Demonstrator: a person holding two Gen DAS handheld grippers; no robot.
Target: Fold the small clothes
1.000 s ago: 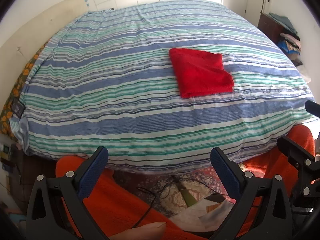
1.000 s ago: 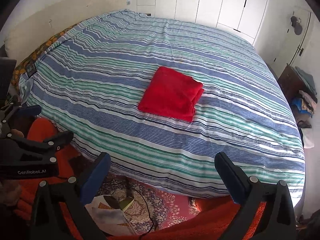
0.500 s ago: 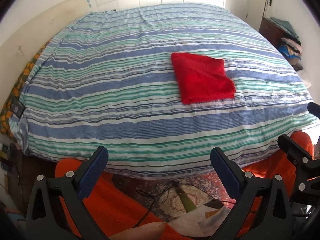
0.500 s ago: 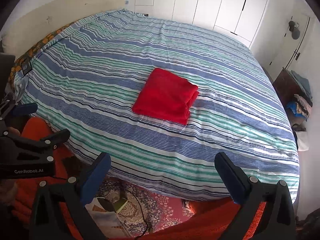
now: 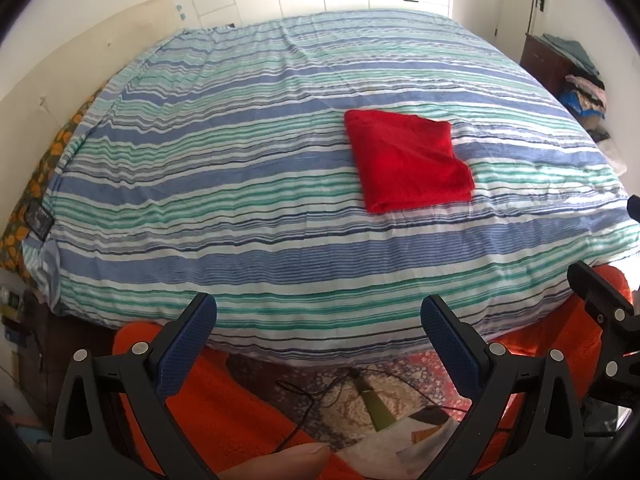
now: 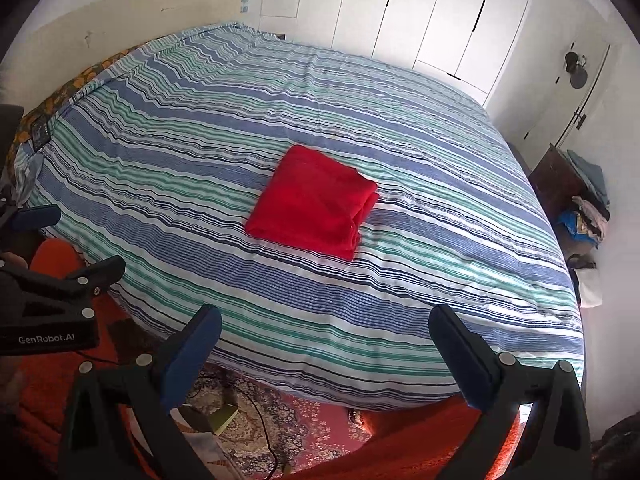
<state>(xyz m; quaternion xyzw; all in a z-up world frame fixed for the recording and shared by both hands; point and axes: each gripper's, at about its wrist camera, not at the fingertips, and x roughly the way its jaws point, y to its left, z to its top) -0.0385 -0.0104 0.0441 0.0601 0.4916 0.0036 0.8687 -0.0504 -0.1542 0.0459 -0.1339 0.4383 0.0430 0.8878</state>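
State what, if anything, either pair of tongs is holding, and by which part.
Nothing is held. The left tongs and right tongs are both open and empty, off the near edge of the bed; the folded red cloth lies untouched on it.

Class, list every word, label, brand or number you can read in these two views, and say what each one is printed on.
"GenRobot.AI": white lettering on the black body of the left gripper, seen in the right wrist view.
Dark tag on the corner of the striped bed cover: too small and blurred to read.
Nothing readable on the folded red cloth or the right gripper.
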